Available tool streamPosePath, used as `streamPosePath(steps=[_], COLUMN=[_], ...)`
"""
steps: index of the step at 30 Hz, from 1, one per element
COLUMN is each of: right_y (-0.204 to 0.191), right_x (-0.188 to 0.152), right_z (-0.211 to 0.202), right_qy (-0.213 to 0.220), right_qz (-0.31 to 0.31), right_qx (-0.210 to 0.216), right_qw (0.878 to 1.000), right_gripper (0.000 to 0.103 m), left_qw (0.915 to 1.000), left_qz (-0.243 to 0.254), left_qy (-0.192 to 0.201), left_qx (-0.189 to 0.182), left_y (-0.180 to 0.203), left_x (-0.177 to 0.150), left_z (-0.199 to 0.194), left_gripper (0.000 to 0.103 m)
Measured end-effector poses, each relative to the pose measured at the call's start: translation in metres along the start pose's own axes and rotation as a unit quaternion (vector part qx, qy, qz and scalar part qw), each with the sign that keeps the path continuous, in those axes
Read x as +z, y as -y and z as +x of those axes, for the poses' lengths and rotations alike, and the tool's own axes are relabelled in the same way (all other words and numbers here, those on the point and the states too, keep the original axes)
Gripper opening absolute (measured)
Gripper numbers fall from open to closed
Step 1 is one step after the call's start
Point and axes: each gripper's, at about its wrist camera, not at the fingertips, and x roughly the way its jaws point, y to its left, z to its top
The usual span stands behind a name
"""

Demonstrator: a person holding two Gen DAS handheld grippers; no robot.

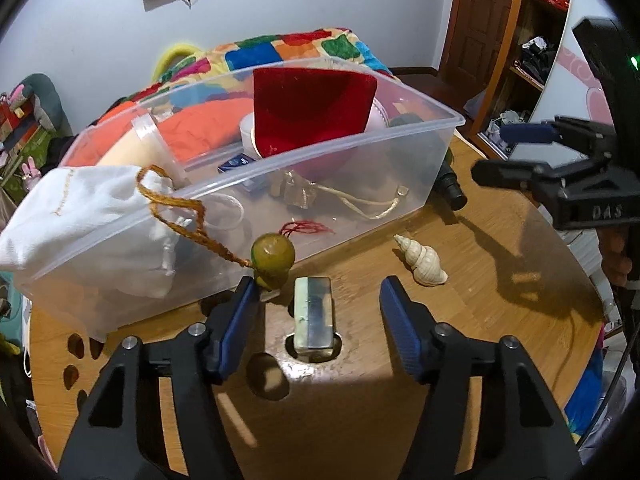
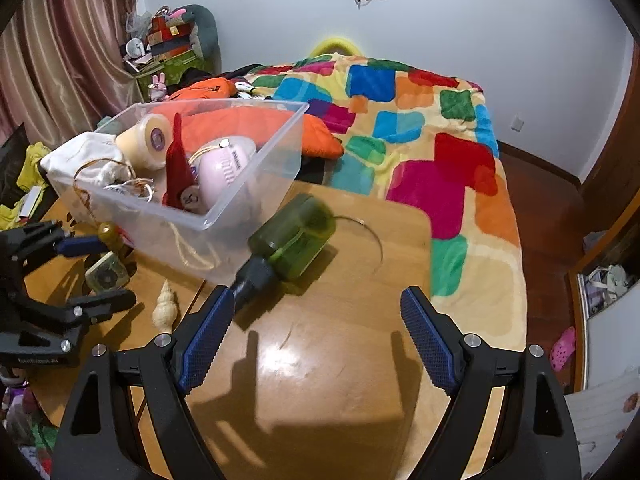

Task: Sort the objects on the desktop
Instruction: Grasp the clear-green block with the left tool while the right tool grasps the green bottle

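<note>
My left gripper (image 1: 316, 300) is open and points down at the wooden table (image 1: 480, 320). A pale green block (image 1: 313, 316) stands between its fingers, and neither pad touches it. Just beyond its left fingertip lies an amber gourd pendant (image 1: 273, 256) whose cord runs up over the rim of the clear plastic bin (image 1: 360, 152). To the right of the block lies a cream shell (image 1: 422, 260). My right gripper (image 2: 318, 300) is open and empty above bare table. A green bottle (image 2: 292, 240) with a black cap lies on its side ahead of its left finger, against the bin (image 2: 248, 184).
The bin holds a white cloth pouch (image 1: 80, 208), a red pouch (image 1: 312, 108), a tape roll (image 2: 144, 140) and a pink case (image 2: 224, 168). A bed with a colourful blanket (image 2: 420, 120) lies beyond the table's far edge. Shelves (image 1: 532, 60) stand at the right.
</note>
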Motion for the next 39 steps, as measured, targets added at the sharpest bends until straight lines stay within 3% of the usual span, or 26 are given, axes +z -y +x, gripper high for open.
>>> streamPosePath(steps=[3,6,18,26,33,39], right_y=[0.003,0.012,0.014,0.002,0.000,-0.001], right_x=[0.010,0.018,0.027,0.025,0.018,0.008], right_z=[0.006,0.013,0.040,0.061,0.054,0.037], right_qy=[0.003,0.005,-0.002,-0.034,-0.013,-0.009], right_qz=[-0.001,0.019,0.032,0.008,0.001,0.008], right_qx=[-0.011,0.011,0.038,0.034,0.014,0.015], right_qw=[1.000,1.000,0.999,0.999,1.000,1.000], right_gripper=[0.083,0.083,0.079,0.044,0.043,0.043], left_qw=[1.0000,1.0000,1.0000,1.0000,0.9998,0.9998], left_qz=[-0.001,0.003,-0.007,-0.003,-0.012,0.008], left_qy=[0.001,-0.003,-0.001,0.001,0.004,0.010], left_qx=[0.001,0.000,-0.005,-0.007,-0.014,-0.016], left_y=[0.002,0.004,0.002,0.006,0.001,0.007], left_x=[-0.001,-0.002,-0.003,-0.004,-0.005,-0.007], left_z=[-0.001,0.001,0.000,-0.001,-0.003,-0.007], left_gripper=[0.058,0.050,0.044,0.043,0.028,0.025])
